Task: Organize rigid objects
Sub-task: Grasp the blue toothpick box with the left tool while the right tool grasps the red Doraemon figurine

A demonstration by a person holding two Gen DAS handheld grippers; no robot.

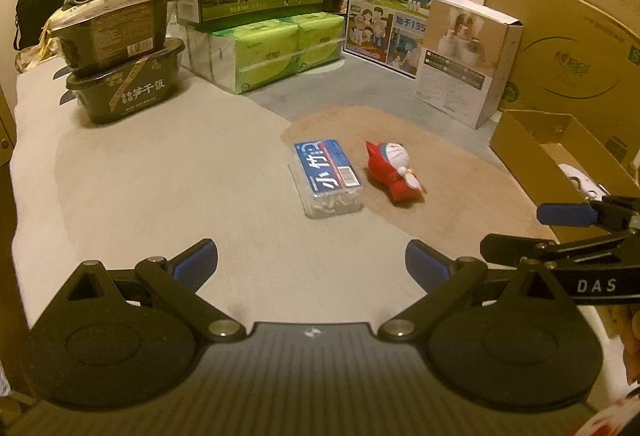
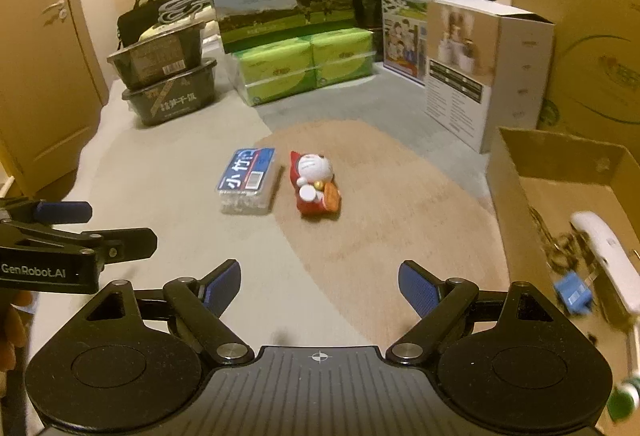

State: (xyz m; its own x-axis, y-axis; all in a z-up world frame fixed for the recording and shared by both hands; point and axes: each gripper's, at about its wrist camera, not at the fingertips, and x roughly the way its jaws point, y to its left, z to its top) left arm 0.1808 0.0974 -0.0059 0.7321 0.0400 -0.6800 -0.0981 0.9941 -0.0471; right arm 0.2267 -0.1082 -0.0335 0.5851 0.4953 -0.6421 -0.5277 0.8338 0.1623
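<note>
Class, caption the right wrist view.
Open right gripper faces a toothpick box beside a Doraemon figurine.

Red and white toy [image 1: 394, 172] beside clear box [image 1: 328, 176] with blue label. Green packs [image 1: 276, 52] behind. Black bowls [image 1: 124, 88], brown carton [image 2: 560, 196].

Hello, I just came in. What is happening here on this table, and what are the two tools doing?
A person holds two tongs over the table. The left tongs and the right tongs are both open and empty. Ahead of them lie a clear box with a blue label and a red cat figure, side by side and untouched. An open cardboard box at the right already holds some small things.
</note>
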